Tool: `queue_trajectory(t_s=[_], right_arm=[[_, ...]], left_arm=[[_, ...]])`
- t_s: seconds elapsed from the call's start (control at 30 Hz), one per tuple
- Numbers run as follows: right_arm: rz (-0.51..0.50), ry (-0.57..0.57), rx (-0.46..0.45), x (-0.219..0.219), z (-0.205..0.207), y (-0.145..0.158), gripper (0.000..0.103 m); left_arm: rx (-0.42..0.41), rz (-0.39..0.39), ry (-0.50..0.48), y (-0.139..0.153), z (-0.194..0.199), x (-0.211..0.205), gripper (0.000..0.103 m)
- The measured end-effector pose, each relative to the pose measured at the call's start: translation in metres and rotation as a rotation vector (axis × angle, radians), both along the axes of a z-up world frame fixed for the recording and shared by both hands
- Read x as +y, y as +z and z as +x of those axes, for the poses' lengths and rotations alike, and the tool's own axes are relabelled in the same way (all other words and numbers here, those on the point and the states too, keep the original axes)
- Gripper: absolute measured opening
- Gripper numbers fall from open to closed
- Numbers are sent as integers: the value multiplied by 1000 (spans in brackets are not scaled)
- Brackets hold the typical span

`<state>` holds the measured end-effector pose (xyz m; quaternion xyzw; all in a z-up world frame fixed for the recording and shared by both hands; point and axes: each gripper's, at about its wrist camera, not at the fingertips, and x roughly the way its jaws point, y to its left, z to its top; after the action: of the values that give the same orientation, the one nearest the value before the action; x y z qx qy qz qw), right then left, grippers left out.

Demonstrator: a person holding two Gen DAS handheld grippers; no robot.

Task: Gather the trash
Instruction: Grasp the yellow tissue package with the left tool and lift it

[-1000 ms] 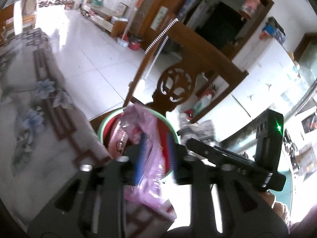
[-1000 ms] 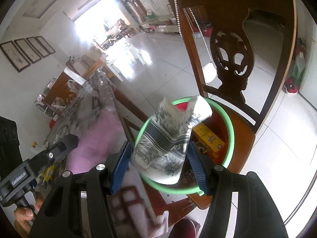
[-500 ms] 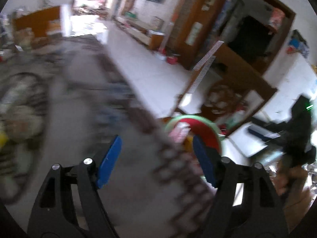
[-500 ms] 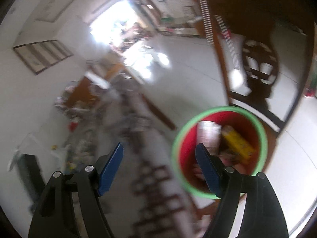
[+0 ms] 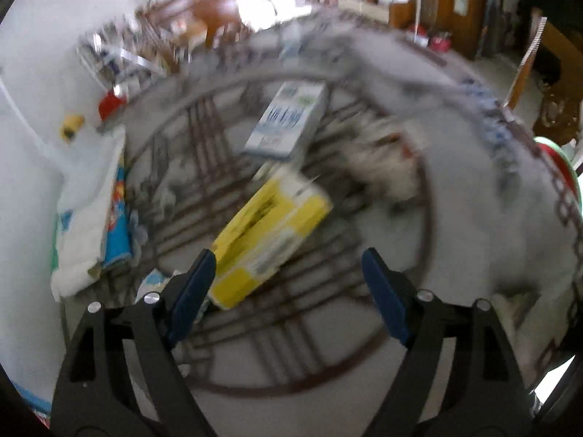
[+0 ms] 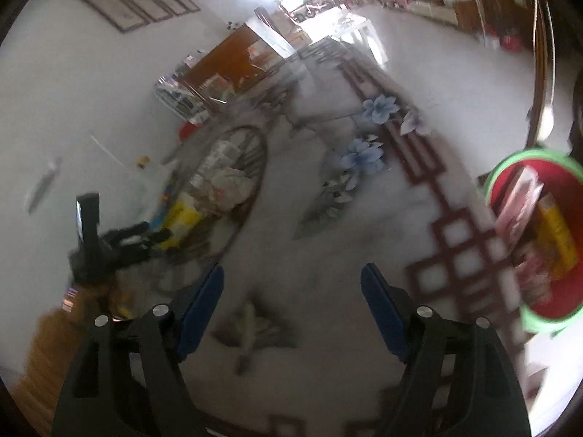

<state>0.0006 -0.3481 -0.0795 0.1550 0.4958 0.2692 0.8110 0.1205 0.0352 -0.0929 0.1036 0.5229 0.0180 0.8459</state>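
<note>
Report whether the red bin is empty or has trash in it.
Has trash in it: the red bin holds a yellow box and a pinkish wrapper.

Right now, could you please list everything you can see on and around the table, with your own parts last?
Yellow box: one, yellow, table middle, just ahead of the left jaws.
Blue-and-white carton: one, beyond the yellow box.
Crumpled wrappers: blurred pile, whitish, right of the carton.
White bag: one, table's left edge.
Bin: one, red with green rim, beside the table, holding trash.
Tablecloth: one, grey, floral.
Left gripper: open, empty.
Right gripper: open, empty.
</note>
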Motion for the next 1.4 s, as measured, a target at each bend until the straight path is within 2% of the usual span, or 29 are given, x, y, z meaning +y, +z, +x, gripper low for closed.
queue_trajectory(t_s=[0.07,0.17,0.3,0.33,0.47,0.5,0.63,0.7,0.83,0.9,1.07,1.2,1.33,1.4], right_arm=[[14,-15,18,-4,2,-3,76],[35,-39,40,-11,3,-6,76],[37,-39,47,-8,4,-8,76],[33,-35,48,-6,6,-10,76],[21,-22,49,-1,7,-12,76],[18,-21,49,0,8,-12,76],[11,-28,50,0,8,-14,76],[9,-32,52,0,9,-14,76],[-6,-36,55,0,8,-16,76],[-16,-36,55,1,8,-16,76],[-72,-34,42,7,7,-19,76],[-155,-9,17,19,6,-21,76],[-252,29,-28,40,7,-21,76],[-245,29,-30,47,11,-21,76]], left_arm=[[63,1,-11,-15,15,9,79],[85,56,-22,-27,31,13,79],[160,9,39,-49,47,31,77],[158,3,45,-51,44,32,63],[125,-63,96,-46,31,36,39],[109,-109,107,-41,25,36,36],[12,-305,173,-9,-8,34,34],[-45,-362,185,11,-26,29,34],[-178,-524,197,50,-74,16,34],[-226,-560,209,55,-103,5,34],[-269,-642,277,50,-142,-11,34],[-288,-691,301,40,-160,-14,34],[-268,-712,291,35,-163,-17,34],[-271,-718,282,34,-163,-16,34]])
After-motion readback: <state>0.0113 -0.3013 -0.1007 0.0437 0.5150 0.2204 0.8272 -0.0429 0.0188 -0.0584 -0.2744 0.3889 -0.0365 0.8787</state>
